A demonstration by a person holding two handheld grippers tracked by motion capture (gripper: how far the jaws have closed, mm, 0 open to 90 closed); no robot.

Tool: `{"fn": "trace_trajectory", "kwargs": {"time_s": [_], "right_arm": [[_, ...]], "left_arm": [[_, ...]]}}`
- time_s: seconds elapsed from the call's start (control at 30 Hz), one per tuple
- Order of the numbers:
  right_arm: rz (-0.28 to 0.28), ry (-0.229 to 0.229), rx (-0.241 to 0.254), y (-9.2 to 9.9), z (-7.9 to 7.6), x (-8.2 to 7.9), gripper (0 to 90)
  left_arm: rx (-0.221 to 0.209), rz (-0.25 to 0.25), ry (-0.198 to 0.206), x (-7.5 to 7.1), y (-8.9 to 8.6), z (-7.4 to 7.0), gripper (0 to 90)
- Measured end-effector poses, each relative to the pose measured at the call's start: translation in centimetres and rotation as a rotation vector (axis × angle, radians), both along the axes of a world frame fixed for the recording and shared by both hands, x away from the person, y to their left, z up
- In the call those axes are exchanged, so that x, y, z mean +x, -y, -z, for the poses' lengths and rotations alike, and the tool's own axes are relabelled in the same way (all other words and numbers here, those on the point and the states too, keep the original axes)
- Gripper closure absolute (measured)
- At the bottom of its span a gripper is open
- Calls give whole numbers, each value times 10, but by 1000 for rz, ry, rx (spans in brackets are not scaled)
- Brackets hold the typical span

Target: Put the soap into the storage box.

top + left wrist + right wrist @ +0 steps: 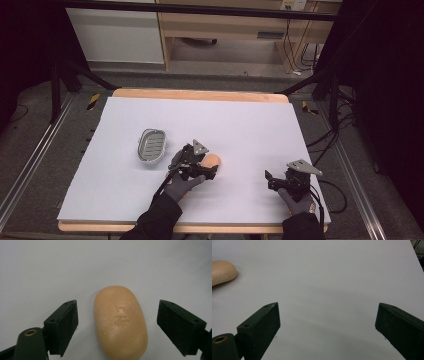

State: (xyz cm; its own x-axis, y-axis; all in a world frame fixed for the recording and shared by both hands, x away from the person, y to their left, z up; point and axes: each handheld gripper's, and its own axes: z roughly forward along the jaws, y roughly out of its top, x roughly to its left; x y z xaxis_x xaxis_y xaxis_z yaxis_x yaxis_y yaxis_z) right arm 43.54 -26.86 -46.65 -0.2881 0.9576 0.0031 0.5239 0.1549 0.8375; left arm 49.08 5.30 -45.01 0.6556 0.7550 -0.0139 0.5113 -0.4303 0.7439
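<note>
A tan oval bar of soap (120, 321) lies flat on the white table sheet, also seen in the high view as soap (213, 160) and at the left edge of the right gripper view as soap (222, 272). My left gripper (117, 327) is open, one jaw on each side of the soap with a gap on both sides. In the high view the left gripper (206, 169) sits just over the soap's near end. My right gripper (270, 181) rests near the table's front right, open, with nothing between its jaws (327, 327). A grey metal soap dish (151, 145) stands left of the soap.
The white sheet (240, 125) covers a wooden table whose edge (200, 94) shows at the back. Black frame legs and cables (330, 135) flank the table on the right. Wooden furniture stands beyond it.
</note>
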Motion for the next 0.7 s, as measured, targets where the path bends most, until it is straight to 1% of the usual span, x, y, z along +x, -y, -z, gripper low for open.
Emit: {"fn": "trace_trajectory", "kwargs": {"time_s": [0.13,0.17,0.3,0.4,0.43,0.57,0.67,0.7], "right_arm": [[-2,-3,1,0,0,0,62],[-3,-4,1,0,0,0,62],[-4,-4,2,0,0,0,62],[-6,-8,4,0,0,0,62],[-6,-10,7,-1,0,0,62],[-7,-12,10,-1,0,0,62],[-7,-12,10,-1,0,0,62],[-6,-11,5,-1,0,0,62]], "left_arm": [[8,0,-9,2,3,3,169],[11,-2,-19,3,4,4,169],[21,4,-25,5,6,6,171],[18,4,-41,6,9,9,175],[28,8,-43,7,9,10,176],[35,8,-51,7,12,13,179],[42,7,-49,8,12,14,181],[42,10,-52,8,12,15,183]]}}
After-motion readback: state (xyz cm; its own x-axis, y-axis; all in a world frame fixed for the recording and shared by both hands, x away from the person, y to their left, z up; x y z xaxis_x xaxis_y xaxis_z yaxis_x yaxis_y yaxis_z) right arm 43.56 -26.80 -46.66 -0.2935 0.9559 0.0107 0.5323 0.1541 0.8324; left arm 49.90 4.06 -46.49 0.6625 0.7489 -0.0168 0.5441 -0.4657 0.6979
